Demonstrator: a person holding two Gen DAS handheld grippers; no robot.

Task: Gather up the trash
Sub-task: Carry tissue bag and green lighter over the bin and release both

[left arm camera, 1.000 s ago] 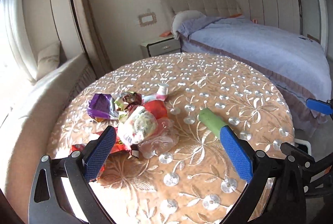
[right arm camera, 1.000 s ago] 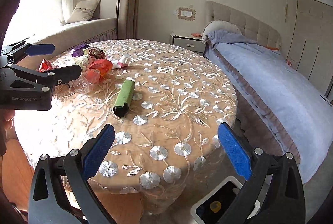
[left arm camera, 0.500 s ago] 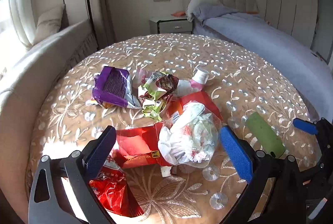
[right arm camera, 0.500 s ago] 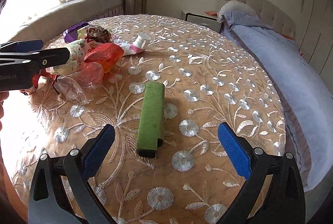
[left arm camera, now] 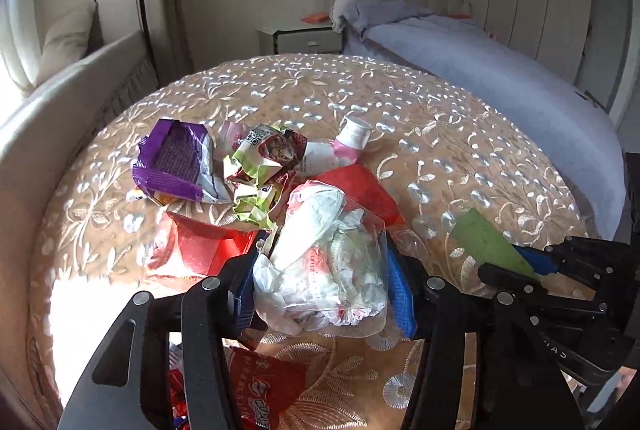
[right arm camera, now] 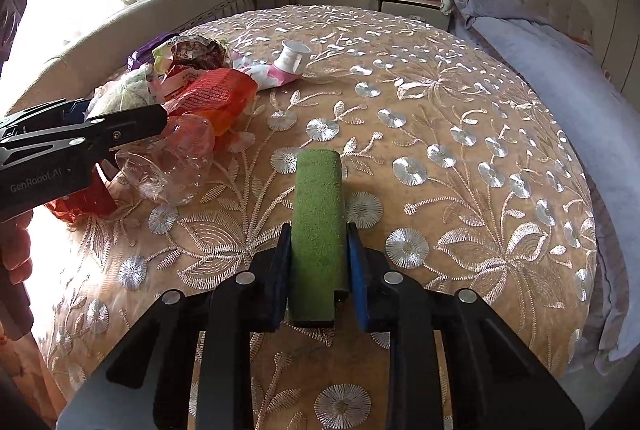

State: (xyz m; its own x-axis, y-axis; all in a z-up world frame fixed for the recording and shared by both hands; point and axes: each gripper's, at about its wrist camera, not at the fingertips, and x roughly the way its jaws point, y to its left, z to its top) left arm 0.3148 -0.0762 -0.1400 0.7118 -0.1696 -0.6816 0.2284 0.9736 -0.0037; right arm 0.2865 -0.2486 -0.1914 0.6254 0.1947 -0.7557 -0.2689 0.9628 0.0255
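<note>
My left gripper [left arm camera: 324,282] is closing on a clear plastic bag of crumpled white tissue [left arm camera: 320,254], and both blue pads press its sides. My right gripper [right arm camera: 319,250] is closing on a green block [right arm camera: 316,214] that lies on the table, pads against both long sides. In the left wrist view the green block [left arm camera: 488,242] shows at the right in the right gripper [left arm camera: 540,262]. Around the bag lie a purple wrapper [left arm camera: 172,158], a crumpled green-white wrapper [left arm camera: 264,158], a pink-white tube [left arm camera: 348,146] and red packets [left arm camera: 200,242]. A crushed clear bottle [right arm camera: 172,166] lies beside the left gripper [right arm camera: 100,126].
The trash sits on a round table under a tan embroidered cloth [right arm camera: 460,170]. A bed with a lilac cover [left arm camera: 500,78] stands to the right, a pale sofa [left arm camera: 60,86] to the left, a nightstand [left arm camera: 300,38] behind. A person's hand [right arm camera: 16,250] holds the left gripper.
Both grippers moved in over the table and down, then shut: the left on the bag of tissue, the right on the green block. Earlier both stood wide open.
</note>
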